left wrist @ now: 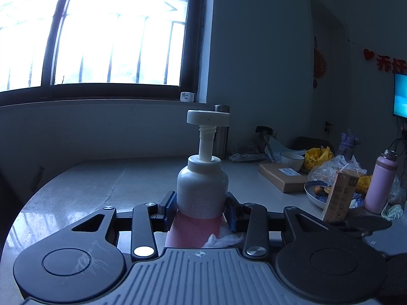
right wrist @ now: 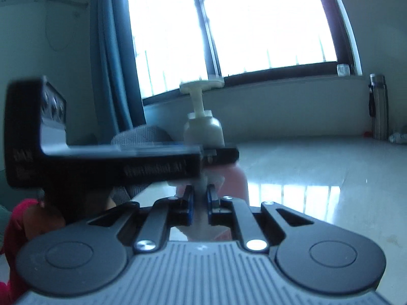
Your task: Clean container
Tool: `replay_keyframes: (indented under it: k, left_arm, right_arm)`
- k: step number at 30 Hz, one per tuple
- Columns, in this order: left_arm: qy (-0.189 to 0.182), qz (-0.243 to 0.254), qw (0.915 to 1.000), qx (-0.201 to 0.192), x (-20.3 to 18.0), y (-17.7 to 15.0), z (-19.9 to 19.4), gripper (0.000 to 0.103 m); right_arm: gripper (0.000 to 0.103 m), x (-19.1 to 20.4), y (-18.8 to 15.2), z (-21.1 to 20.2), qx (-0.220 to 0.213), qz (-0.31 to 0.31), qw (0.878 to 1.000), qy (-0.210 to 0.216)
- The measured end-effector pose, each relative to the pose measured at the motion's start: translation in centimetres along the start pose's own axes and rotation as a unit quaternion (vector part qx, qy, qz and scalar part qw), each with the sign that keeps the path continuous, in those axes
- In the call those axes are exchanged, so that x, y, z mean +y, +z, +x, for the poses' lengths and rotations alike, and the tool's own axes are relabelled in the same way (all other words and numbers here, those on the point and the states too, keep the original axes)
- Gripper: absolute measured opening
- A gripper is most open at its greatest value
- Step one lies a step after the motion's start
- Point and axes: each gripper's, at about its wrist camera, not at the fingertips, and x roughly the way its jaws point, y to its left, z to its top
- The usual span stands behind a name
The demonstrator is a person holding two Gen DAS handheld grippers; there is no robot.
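Note:
A pump bottle (left wrist: 202,190) with a white top, a flat round pump head and a pink lower body stands upright between the fingers of my left gripper (left wrist: 201,203), which is shut on it. A crumpled white tissue (left wrist: 223,239) touches the pink part. In the right wrist view the same bottle (right wrist: 203,129) shows ahead, held by the left gripper (right wrist: 221,153). My right gripper (right wrist: 201,200) is shut on the white tissue (right wrist: 201,185), pressed against the bottle's pink base (right wrist: 236,180).
A glossy table (left wrist: 101,188) runs under a barred window. At the right stand a pink flask (left wrist: 380,183), a carton (left wrist: 338,195), a blue plate with food (left wrist: 318,192), a cardboard box (left wrist: 283,178), bags and a bowl. A steel flask (right wrist: 379,106) stands by the wall.

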Motion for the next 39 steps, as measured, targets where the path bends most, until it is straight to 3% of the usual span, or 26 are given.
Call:
replay_keyframes:
  k: [9, 14, 18, 28, 39]
  left_arm:
    - [-0.001, 0.001, 1.0000, -0.001, -0.3, -0.1, 0.0, 0.041]
    - [-0.002, 0.001, 1.0000, -0.001, -0.1, -0.1, -0.1, 0.041]
    - [-0.001, 0.001, 1.0000, -0.001, -0.4, -0.2, -0.1, 0.041]
    - [-0.002, 0.002, 1.0000, -0.001, -0.4, -0.2, -0.2, 0.041]
    - [0.000, 0.000, 1.0000, -0.001, 0.7, -0.3, -0.4, 0.041]
  right_arm:
    - [0.009, -1.7, -2.3, 3.9, 0.102, 0.014, 0.994, -0.018]
    - [0.009, -2.2, -2.6, 5.3, 0.132, 0.019, 0.991, -0.014]
    - [0.009, -1.7, -1.3, 4.6, 0.112, 0.017, 0.993, -0.010]
    - [0.009, -0.5, 3.7, 1.3, 0.001, -0.001, 1.000, -0.008]
    - [0.009, -1.4, 0.8, 3.1, 0.055, 0.020, 0.998, -0.014]
